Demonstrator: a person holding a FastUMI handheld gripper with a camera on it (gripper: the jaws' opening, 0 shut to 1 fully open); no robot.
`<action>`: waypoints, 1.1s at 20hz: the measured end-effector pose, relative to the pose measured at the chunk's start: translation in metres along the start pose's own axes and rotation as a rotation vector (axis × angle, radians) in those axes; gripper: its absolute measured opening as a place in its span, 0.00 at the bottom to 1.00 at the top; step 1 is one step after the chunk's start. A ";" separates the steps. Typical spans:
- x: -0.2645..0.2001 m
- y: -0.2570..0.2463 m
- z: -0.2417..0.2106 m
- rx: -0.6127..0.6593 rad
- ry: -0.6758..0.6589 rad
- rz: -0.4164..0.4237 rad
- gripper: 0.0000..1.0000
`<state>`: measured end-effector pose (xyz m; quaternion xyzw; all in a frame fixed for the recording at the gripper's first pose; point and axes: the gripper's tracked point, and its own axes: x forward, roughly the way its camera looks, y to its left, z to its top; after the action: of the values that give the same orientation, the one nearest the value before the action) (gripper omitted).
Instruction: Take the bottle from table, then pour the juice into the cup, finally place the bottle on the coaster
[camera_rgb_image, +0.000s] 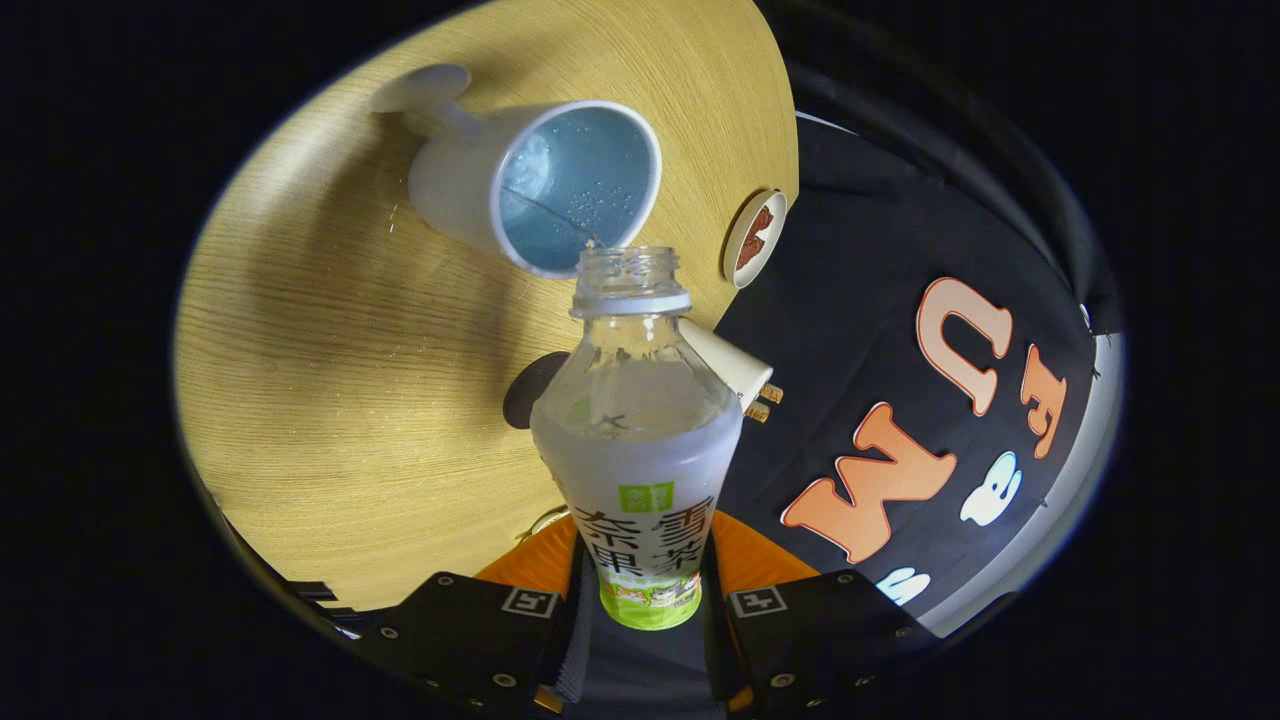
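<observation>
One bottle (640, 430), one cup (535, 185) and one coaster (754, 238) are counted on or above the round wooden desk (330, 380). The bottle is clamped between the two fingers of the tongs (645, 610), which are closed against its labelled lower part from either side, so the tongs are held only as wide as the bottle's body. The bottle extends straight ahead from the fingers, uncapped, with pale cloudy juice seen in its lower body and its clear neck above that.

The open mouth of the bottle is held at the near rim of the cup, and a thin stream of liquid is seen passing from the mouth into the cup. The cup is white outside, pale blue inside, with a handle on its far side; bubbles are visible on the liquid within it. It lies beyond the fingers, just past the bottle's mouth.

The coaster, round with a pale rim and a brown centre, is seen at the desk's edge, to the right of the cup and apart from it. A dark round patch (530, 388) is seen on the desk beside the bottle's shoulder, and a white wedge-shaped object (728, 362) is partly hidden behind the bottle.
</observation>
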<state>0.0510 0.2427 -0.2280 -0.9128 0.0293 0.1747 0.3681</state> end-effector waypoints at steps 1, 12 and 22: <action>-0.001 -0.001 0.001 0.001 -0.001 0.001 0.47; 0.005 -0.004 0.006 -0.026 -0.010 0.004 0.47; 0.001 0.010 0.015 0.229 -0.033 0.063 0.48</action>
<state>0.0455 0.2458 -0.2454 -0.8605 0.0715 0.1965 0.4645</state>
